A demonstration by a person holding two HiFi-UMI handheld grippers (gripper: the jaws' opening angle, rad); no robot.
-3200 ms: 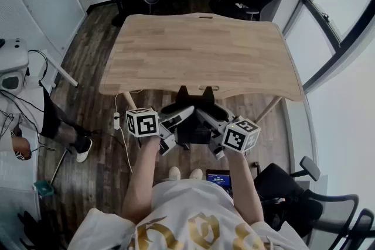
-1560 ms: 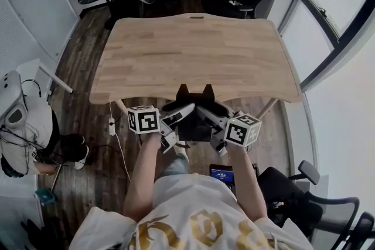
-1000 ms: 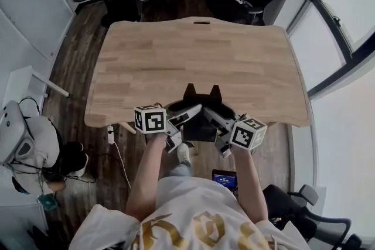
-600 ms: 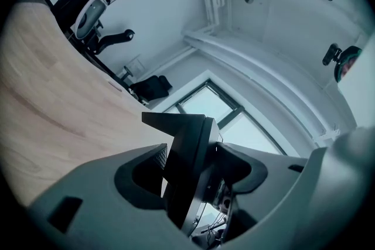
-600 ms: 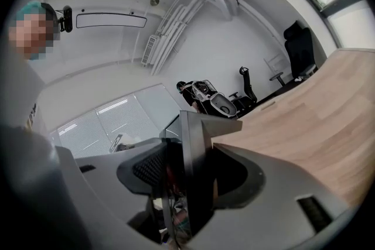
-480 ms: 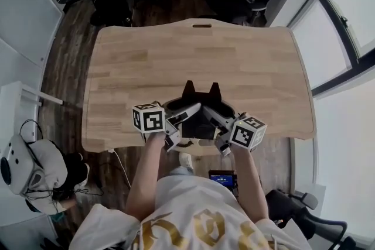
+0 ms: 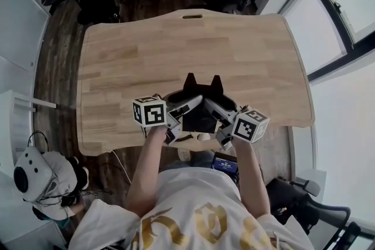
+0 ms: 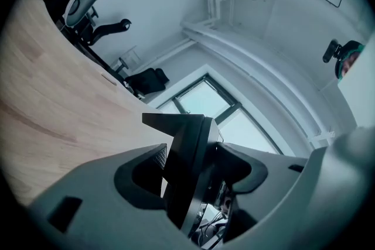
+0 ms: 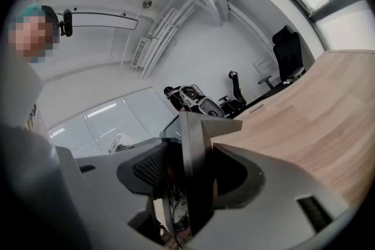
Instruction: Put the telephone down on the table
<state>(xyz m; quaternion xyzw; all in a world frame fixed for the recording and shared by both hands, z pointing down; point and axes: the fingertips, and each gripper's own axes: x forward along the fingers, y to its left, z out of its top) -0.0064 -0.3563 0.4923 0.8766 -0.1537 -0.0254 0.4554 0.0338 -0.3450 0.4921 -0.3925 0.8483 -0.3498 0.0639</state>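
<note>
Head view: a black, angular plastic telephone [image 7: 199, 117] is held above the near edge of a pale wooden table [image 7: 246, 50] by the left gripper [image 7: 188, 105] and right gripper [image 7: 214, 107]. Left gripper view: jaws are clamped on its casing. Right gripper view: likewise clamped; lowering and release are judged outstanding

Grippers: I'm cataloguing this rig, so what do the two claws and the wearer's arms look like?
The left claw and right claw look alike: pale grey moulded jaws with black textured pads. Each carries a white cube printed with black square markers. The person wears a white short-sleeved T-shirt with gold print.
</note>
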